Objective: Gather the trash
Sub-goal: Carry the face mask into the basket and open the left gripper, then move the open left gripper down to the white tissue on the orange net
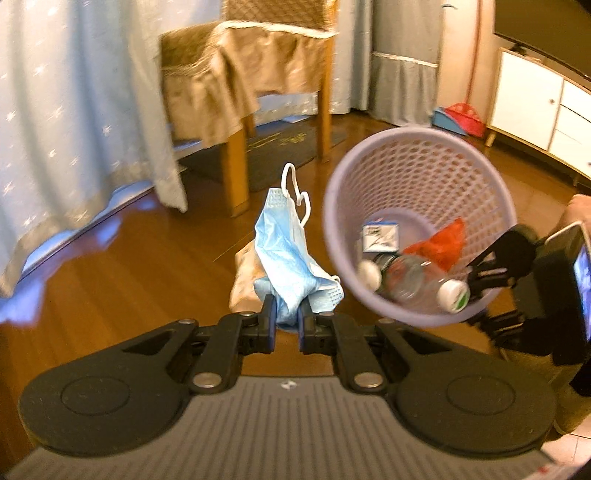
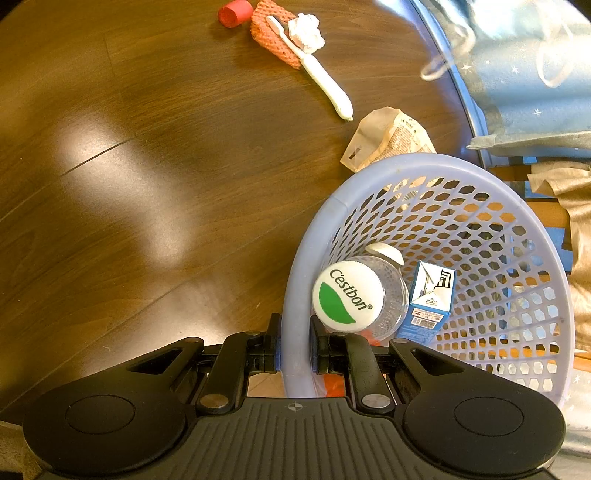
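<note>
My left gripper (image 1: 287, 320) is shut on a crumpled blue face mask (image 1: 286, 251), whose white ear loops stick up above the floor. To its right the lilac mesh basket (image 1: 417, 155) is tilted toward me, with my right gripper (image 2: 294, 341) shut on its near rim (image 2: 295, 332). Inside the basket lie clear plastic bottles (image 2: 347, 295) with white caps, a small blue and white carton (image 2: 430, 299) and a red wrapper (image 1: 443, 245). Loose on the wooden floor are a tan paper bag (image 2: 388, 138), a white toothbrush (image 2: 317, 72), an orange foam net (image 2: 271, 37), a crumpled tissue (image 2: 306, 31) and a red cap (image 2: 234, 13).
A wooden chair (image 1: 243, 85) draped in tan cloth stands behind the mask, with a dark mat (image 1: 280, 147) under it. Pale blue curtains (image 1: 74, 110) hang at the left. A white cabinet (image 1: 543, 107) and a red dustpan (image 1: 461, 120) are at the back right.
</note>
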`<state>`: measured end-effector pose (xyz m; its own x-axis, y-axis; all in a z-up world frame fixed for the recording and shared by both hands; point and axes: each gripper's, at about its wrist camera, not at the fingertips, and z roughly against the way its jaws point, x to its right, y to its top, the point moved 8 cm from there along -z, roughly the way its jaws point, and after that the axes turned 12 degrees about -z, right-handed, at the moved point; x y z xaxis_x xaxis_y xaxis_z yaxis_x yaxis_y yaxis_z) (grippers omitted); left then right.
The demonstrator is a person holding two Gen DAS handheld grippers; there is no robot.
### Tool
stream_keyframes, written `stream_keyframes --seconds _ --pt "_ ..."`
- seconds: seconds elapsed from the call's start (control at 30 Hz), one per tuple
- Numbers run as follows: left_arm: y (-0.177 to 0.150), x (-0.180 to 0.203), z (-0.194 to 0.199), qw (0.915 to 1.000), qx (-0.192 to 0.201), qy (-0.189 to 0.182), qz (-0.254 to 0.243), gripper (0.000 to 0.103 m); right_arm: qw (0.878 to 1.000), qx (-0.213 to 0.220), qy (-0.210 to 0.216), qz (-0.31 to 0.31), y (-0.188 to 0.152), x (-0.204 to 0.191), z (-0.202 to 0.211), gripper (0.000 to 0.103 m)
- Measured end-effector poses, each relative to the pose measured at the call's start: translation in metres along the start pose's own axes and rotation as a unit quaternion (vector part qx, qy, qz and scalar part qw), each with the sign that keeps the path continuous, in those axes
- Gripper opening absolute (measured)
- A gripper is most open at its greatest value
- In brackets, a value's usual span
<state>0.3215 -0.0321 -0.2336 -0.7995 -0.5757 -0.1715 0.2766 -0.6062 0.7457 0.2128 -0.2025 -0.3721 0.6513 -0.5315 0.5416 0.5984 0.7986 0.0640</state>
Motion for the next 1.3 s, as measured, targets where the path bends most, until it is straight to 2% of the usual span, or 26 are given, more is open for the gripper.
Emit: stream_keyframes --seconds 0.27,0.47,0.73,0.83,0.9,0.93,0.97,1.13,1.3 --pt "0.036 0.037 -0.018 0.9975 0.018 -0.049 -0.047 0.008 1.000 0.001 0.001 0.000 0.001 -0.001 0.000 0.011" --pt "0.056 0.062 -0.045 0.9925 0.025 -0.083 -0.086 0.008 1.000 0.003 0.002 -0.003 0.001 -0.001 0.000 0.011" --pt "0.078 0.083 -0.067 0.9879 0.038 -0.115 -0.097 0.008 1.000 0.008 0.004 -0.007 0.002 -0.001 -0.002 0.010" --pt "0.087 0.089 -0.076 0.9870 0.041 -0.120 -0.099 0.012 1.000 0.009 0.005 -0.010 0.001 0.000 -0.001 0.010" --pt "0.092 0.090 -0.082 0.9864 0.049 -0.125 -0.095 0.022 1.000 0.011 0.005 -0.012 0.000 0.002 -0.002 0.010" --pt "0.095 0.090 -0.087 0.9870 0.048 -0.121 -0.094 0.037 1.000 0.011 0.006 -0.012 0.000 0.002 -0.003 0.010" --pt "0.096 0.089 -0.089 0.9871 0.050 -0.120 -0.093 0.039 1.000 0.011 0.006 -0.013 0.000 0.003 -0.003 0.010" --pt "0.096 0.082 -0.088 0.9881 0.050 -0.115 -0.090 0.039 1.000 0.012 0.007 -0.017 -0.001 0.005 -0.004 0.010" --pt "0.083 0.067 -0.080 0.9918 0.042 -0.089 -0.081 0.039 1.000 0.013 0.007 -0.016 -0.001 0.005 -0.004 0.010"
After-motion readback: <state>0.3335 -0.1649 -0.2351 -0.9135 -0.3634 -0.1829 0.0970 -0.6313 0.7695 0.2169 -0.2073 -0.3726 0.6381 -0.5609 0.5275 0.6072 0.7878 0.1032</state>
